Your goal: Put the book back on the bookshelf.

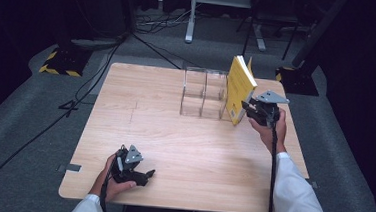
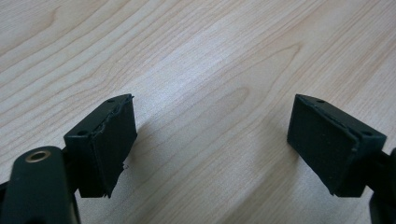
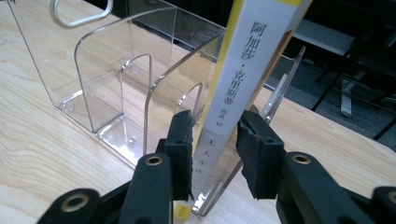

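Yellow book point(image 3: 233, 79) stands tilted in the end slot of the clear acrylic rack point(image 3: 116, 93), spine toward right tool point(image 3: 215, 154); pads flank the spine, gap showing, grip slack. Left tool point(image 2: 210, 144) wide, idle on table point(image 1: 173, 150).

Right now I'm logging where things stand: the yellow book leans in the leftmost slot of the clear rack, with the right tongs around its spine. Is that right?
Not quite. The yellow book leans in the rightmost slot of the clear rack, as the high view shows. The rest holds: the right tongs are around its spine.
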`<state>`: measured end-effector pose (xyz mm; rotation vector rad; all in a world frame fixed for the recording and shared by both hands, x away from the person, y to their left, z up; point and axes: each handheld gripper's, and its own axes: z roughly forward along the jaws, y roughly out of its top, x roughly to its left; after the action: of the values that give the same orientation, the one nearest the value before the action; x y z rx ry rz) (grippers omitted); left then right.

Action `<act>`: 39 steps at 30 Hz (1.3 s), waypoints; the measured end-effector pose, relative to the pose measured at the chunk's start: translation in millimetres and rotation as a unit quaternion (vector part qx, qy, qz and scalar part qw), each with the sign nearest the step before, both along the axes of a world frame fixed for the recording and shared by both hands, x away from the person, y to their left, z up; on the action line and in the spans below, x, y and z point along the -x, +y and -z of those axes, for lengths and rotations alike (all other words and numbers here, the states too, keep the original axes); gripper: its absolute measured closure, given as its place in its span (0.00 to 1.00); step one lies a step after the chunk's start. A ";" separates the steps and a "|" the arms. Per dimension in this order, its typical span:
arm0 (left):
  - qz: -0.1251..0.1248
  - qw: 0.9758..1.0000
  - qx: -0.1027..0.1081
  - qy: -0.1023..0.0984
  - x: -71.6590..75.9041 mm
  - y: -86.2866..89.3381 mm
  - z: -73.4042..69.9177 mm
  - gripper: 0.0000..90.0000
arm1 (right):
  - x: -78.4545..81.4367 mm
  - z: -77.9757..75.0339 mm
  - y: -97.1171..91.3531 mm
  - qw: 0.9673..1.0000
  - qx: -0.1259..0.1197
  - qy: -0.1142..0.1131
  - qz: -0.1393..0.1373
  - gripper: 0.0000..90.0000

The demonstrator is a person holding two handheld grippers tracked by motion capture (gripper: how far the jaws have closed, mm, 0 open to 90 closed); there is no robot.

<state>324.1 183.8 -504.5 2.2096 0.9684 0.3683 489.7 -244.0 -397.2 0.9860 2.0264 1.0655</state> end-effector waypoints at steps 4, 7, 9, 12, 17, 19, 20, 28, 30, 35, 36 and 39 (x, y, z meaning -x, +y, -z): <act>0.000 1.000 0.000 0.000 -0.1 0.0 0.1 0.18 | 2.6 -0.8 -3.1 1.000 0.001 0.009 -0.006 0.70; 0.000 1.000 0.001 0.000 -0.1 0.0 0.1 0.18 | 4.7 -2.7 -4.7 1.000 0.005 0.009 -0.011 0.69; 0.000 1.000 0.001 0.000 -0.1 0.0 0.1 0.18 | 7.4 -5.3 -6.2 1.000 0.012 0.011 -0.013 0.67; 0.000 1.000 0.001 0.000 -0.1 0.0 0.1 0.18 | 9.0 -6.5 -6.9 1.000 0.017 0.014 -0.016 0.66; 0.000 1.000 0.001 0.000 -0.1 0.0 0.1 0.18 | 13.9 -9.4 -11.0 0.999 0.016 0.025 -0.024 0.62; 0.000 1.000 0.001 0.000 -0.1 0.0 0.1 0.18 | 16.0 -10.8 -12.2 0.999 0.018 0.027 -0.027 0.59; 0.000 1.000 0.001 0.000 0.0 0.0 0.1 0.18 | 16.9 -11.6 -12.8 0.999 0.020 0.030 -0.029 0.59; 0.000 1.000 0.001 0.000 -0.1 0.0 0.1 0.18 | 27.0 -13.3 -18.5 0.998 0.045 0.033 -0.039 0.56; 0.000 1.000 0.001 0.000 -0.1 0.0 0.1 0.18 | 30.5 -13.4 -19.4 0.997 0.052 0.035 -0.046 0.55; 0.000 1.000 0.001 0.000 -0.1 0.0 0.1 0.18 | 39.7 -13.7 -20.5 0.995 0.062 0.038 -0.062 0.53; 0.000 1.000 0.001 0.000 -0.1 0.0 0.1 0.18 | 41.9 -13.5 -20.7 0.995 0.065 0.041 -0.065 0.52; 0.000 1.000 0.001 0.000 0.0 0.0 0.1 0.18 | 46.4 -12.5 -22.1 0.994 0.073 0.045 -0.070 0.52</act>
<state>324.1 183.8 -504.7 2.2080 0.9680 0.3678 443.2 -266.1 -384.6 0.8399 2.2395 0.9445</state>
